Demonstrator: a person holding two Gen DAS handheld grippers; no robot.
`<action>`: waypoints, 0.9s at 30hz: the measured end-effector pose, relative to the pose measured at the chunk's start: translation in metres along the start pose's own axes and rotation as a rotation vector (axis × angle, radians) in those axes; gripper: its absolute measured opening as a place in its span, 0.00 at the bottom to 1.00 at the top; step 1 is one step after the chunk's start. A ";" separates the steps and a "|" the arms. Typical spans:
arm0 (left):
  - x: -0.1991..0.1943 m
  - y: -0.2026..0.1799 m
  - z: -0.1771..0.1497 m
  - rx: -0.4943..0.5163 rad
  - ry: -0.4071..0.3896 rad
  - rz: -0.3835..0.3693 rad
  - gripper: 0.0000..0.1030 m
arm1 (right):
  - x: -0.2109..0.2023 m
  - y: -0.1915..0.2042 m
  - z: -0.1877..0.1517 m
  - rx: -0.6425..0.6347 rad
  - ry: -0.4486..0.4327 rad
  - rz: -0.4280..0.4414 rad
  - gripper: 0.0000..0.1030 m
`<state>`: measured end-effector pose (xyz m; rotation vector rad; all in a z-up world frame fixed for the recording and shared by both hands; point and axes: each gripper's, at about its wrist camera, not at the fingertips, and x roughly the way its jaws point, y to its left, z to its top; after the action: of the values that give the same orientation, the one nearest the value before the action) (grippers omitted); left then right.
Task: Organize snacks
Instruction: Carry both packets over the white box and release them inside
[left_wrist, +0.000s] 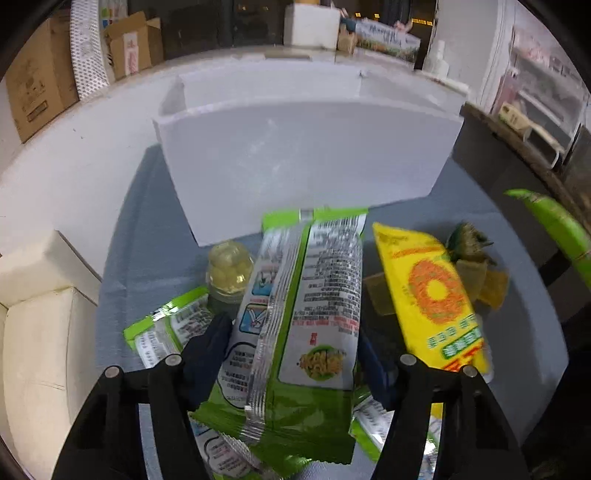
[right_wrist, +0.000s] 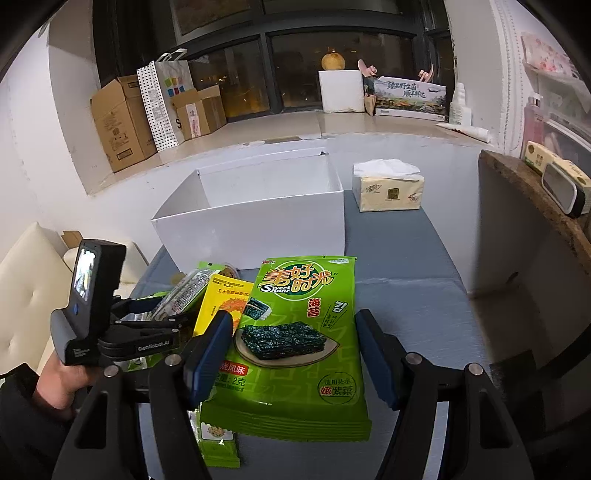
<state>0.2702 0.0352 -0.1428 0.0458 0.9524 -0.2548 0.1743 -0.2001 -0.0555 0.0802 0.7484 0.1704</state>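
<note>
My left gripper (left_wrist: 291, 347) is shut on a green snack packet (left_wrist: 299, 317), its printed back up, held above the snack pile. Under it lie another green packet (left_wrist: 166, 325), a yellow packet (left_wrist: 428, 295), a small jelly cup (left_wrist: 231, 269) and loose wrapped sweets (left_wrist: 476, 266). My right gripper (right_wrist: 295, 347) is shut on a green seaweed packet (right_wrist: 299, 339), held upright above the grey table (right_wrist: 406, 258). The left gripper also shows in the right wrist view (right_wrist: 162, 314) at the left. An open white box (right_wrist: 258, 206) stands behind the snacks; it also shows in the left wrist view (left_wrist: 303, 155).
A tissue pack (right_wrist: 388, 188) sits right of the box. A cream sofa (left_wrist: 40, 332) lies to the left. A dark wooden shelf (right_wrist: 528, 206) rises on the right. Cardboard boxes (right_wrist: 122, 122) and a paper bag stand on the window ledge behind.
</note>
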 end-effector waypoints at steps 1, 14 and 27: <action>-0.006 0.001 -0.001 -0.007 -0.019 -0.005 0.66 | 0.000 0.000 0.000 0.000 -0.002 0.001 0.70; -0.021 0.005 -0.022 -0.054 -0.040 -0.038 0.25 | 0.012 0.002 -0.008 -0.007 0.030 0.017 0.70; -0.077 0.002 -0.013 -0.061 -0.184 -0.005 0.14 | 0.008 0.009 -0.001 -0.028 0.009 0.044 0.70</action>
<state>0.2174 0.0542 -0.0880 -0.0354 0.7773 -0.2308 0.1779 -0.1902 -0.0604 0.0692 0.7529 0.2228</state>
